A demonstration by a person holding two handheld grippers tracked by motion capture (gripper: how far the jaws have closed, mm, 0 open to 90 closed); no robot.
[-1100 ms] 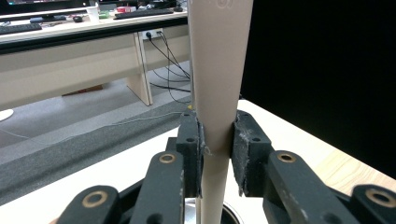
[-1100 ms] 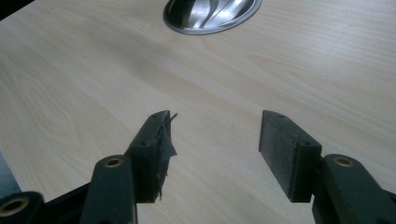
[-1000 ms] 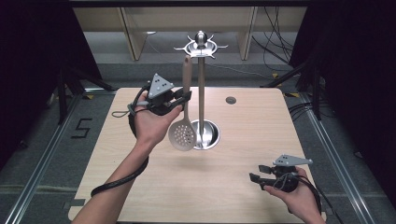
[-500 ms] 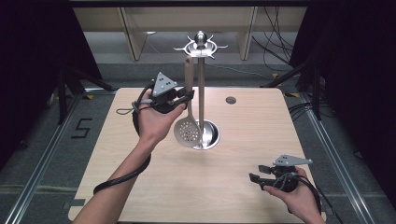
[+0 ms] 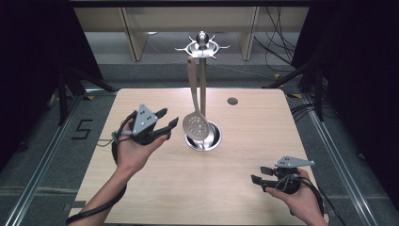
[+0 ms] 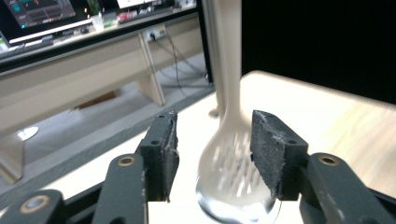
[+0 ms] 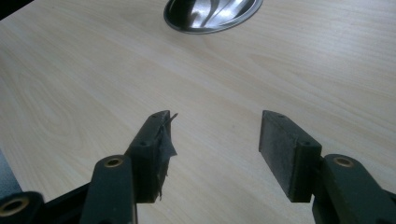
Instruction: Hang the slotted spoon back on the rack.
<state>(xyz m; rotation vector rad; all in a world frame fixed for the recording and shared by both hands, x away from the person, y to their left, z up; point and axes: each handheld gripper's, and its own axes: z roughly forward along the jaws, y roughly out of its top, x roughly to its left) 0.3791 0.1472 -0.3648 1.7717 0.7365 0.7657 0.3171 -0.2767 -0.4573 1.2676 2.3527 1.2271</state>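
Overhead, the slotted spoon (image 5: 196, 126) hangs on the metal stand (image 5: 202, 47) mid-table; the left gripper (image 5: 169, 123), jaws just opened and empty, sits left of it. Left gripper view: the spoon's bowl shows between the jaws, untouched. Right gripper (image 7: 215, 140) view: open over bare table (image 7: 70, 93).

Your desk (image 5: 155, 197) is a pale wood-grain top standing on a grey floor. The round steel base (image 5: 211, 141) of the utensil stand rests on it just beside your left gripper (image 5: 168, 125) and well ahead of your right gripper (image 5: 259, 174). A small dark round cap (image 5: 232, 100) sits in the desk beyond that base.
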